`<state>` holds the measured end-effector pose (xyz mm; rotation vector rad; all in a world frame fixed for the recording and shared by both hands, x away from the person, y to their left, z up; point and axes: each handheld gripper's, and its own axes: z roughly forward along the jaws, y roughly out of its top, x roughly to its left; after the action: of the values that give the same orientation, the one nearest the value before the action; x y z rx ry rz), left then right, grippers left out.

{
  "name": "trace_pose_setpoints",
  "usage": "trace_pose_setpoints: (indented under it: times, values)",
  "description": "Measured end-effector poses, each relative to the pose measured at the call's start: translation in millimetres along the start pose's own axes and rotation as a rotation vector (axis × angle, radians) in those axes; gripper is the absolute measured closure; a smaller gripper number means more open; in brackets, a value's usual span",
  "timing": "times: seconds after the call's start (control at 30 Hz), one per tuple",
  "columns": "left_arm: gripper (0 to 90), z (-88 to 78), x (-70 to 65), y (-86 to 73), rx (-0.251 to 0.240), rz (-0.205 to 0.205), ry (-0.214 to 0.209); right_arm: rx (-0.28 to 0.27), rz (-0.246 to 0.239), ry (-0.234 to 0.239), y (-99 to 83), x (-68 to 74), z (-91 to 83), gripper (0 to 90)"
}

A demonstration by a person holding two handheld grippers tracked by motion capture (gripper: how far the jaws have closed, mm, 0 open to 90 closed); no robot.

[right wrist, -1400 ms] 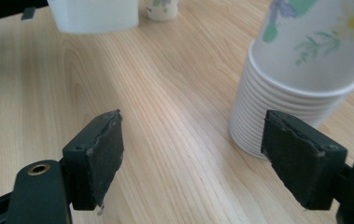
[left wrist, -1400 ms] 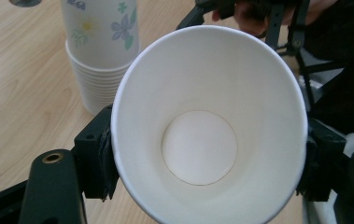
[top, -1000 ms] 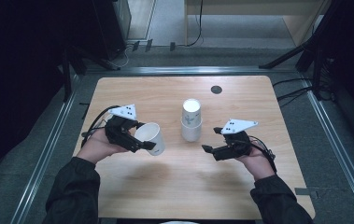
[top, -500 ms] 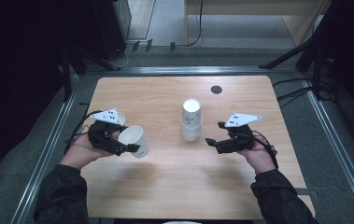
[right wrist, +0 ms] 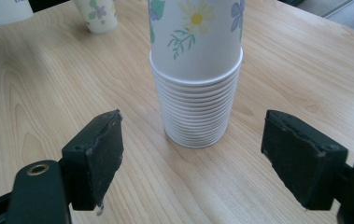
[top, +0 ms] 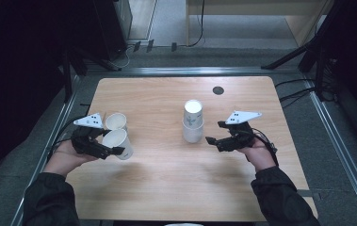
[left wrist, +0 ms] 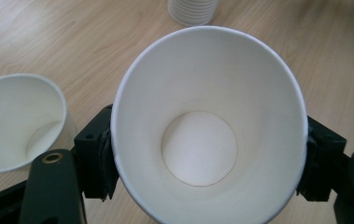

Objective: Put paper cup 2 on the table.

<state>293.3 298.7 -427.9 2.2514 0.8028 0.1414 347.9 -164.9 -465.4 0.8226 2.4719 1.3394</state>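
My left gripper (top: 118, 147) is at the table's left edge, shut on a white paper cup (left wrist: 207, 140). The cup lies tilted, its mouth facing the gripper's camera and its wall pressed between the two pads. A second white cup (top: 115, 121) stands upright just behind it; in the left gripper view this cup (left wrist: 16, 121) is at the left. A tall stack of flower-printed cups (top: 193, 121) stands mid-table. My right gripper (top: 215, 133) hovers just right of the stack, open. In the right gripper view the stack (right wrist: 195, 93) rises beyond the wide-apart jaws of that gripper (right wrist: 191, 158), untouched.
A small dark round hole (top: 218, 90) sits in the wooden tabletop (top: 166, 179) near its far edge. A metal rail (top: 341, 155) frames the table. Bare wood stretches across the front between my two forearms.
My left gripper has carried the cup leftward, away from the stack, to the table's left edge. The standing cup behind it has come into sight. The right gripper has stayed put.
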Motion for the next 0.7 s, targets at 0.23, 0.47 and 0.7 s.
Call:
trace_pose_setpoints:
  times: [0.23,0.47,0.7]
  values:
    - [24.5,2.9,12.5,-15.6,0.021,-0.044,0.029,0.001,0.004,0.001,0.6,-1.5,2.4,21.4]
    - [24.3,12.3,24.0,-24.1,0.07,-0.089,0.083,0.008,0.0,-0.004,-0.6,-2.1,2.6,21.4]
    - [23.9,23.8,33.6,-27.8,0.097,-0.105,0.117,0.015,0.0,-0.023,-4.7,-2.5,0.7,21.4]
